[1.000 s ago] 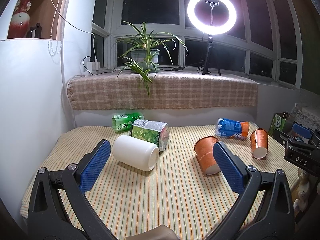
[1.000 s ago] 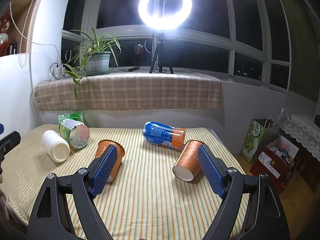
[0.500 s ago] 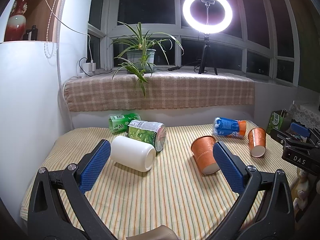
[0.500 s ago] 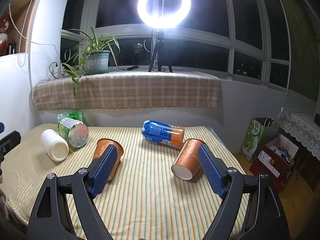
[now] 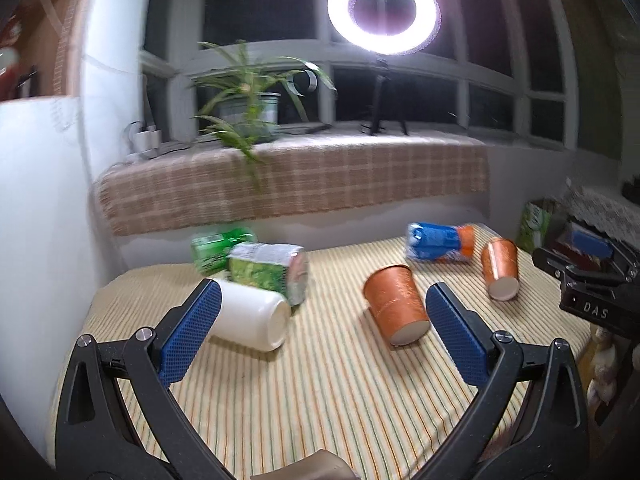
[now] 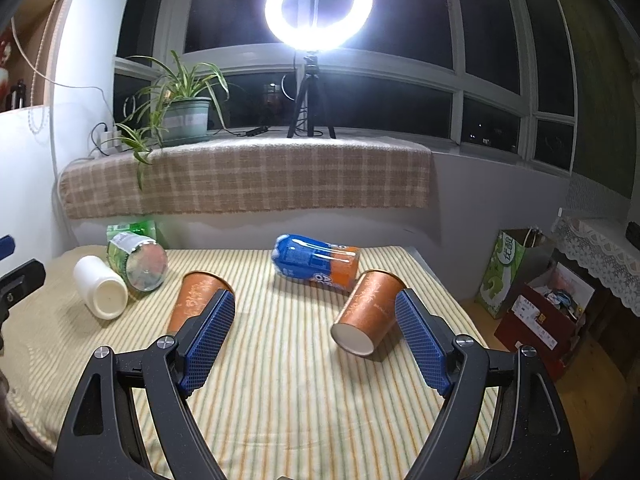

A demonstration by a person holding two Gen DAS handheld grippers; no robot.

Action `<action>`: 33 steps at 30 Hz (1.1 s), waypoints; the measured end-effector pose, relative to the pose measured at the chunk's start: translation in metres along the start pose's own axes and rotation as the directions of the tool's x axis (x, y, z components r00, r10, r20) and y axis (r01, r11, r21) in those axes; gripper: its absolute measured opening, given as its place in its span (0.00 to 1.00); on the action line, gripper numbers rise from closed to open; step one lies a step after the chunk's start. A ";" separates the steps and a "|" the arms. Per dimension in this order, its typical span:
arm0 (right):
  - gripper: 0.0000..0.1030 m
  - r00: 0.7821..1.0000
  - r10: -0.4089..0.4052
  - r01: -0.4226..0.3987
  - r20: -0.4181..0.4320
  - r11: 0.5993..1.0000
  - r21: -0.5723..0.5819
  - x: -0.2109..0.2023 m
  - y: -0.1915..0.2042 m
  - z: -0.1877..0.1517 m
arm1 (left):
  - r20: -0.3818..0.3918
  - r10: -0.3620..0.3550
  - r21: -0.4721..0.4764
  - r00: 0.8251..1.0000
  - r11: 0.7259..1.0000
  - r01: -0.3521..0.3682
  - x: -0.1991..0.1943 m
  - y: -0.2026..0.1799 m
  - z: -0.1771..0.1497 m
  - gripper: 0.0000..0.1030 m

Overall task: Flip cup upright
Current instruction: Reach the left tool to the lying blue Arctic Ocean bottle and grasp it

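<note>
Cups: two orange paper cups lie on their sides on the striped tablecloth (image 6: 280, 380). I see the right-hand cup (image 6: 366, 316) with its pale base turned toward my right camera and its rim pointing away toward the window; the left-hand cup (image 6: 196, 300) lies nearer the table's middle, its lower part hidden behind my right gripper's left finger.

Same cups, left view: the left-hand cup (image 5: 396, 306) sits just inside my left gripper's right finger, base toward me; the right-hand cup (image 5: 500, 270) lies farther off near the table's right edge.

Right gripper (image 6: 314, 340): I hold it spread wide above the cloth, blue pads apart, nothing between them; the right-hand cup lies just beside its right pad.

Left gripper (image 5: 322, 340): also wide open and empty, hovering over the cloth. This view is blurred.

Neighbours: a white jar (image 6: 100, 294) on its side touches a green-labelled can (image 6: 138, 264); a blue-and-orange packet (image 6: 316, 262) lies behind the right-hand cup.

Backdrop: a lit ring light (image 6: 318, 8) on a tripod and a potted plant (image 6: 184, 114) stand on the checked windowsill.
</note>
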State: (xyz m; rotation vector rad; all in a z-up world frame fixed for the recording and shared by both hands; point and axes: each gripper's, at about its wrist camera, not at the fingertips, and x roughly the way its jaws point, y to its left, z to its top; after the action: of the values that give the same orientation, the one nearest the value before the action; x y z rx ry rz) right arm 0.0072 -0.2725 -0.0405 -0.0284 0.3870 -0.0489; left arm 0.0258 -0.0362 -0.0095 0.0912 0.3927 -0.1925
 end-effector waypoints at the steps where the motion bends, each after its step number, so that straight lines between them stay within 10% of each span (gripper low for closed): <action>1: 0.80 1.000 -0.002 0.002 -0.003 1.000 0.004 0.001 -0.003 0.000 | -0.004 -0.021 0.029 1.000 0.999 0.021 0.004 -0.003 0.003 1.00; 17: 0.80 0.997 -0.032 0.037 -0.066 0.997 0.068 0.010 -0.067 -0.029 | -0.205 -0.281 0.344 0.938 0.876 0.338 0.105 -0.097 0.065 1.00; 33: 0.80 0.990 0.049 -0.029 -0.135 0.988 0.150 0.058 -0.110 -0.046 | -0.473 -0.251 0.555 0.845 0.660 0.507 0.221 -0.185 0.078 0.93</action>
State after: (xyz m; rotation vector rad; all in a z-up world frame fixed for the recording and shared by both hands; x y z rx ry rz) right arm 0.0391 -0.3864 -0.1007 0.1292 0.5214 -0.0407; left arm 0.2175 -0.2642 -0.0332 0.7755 0.6998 -0.7570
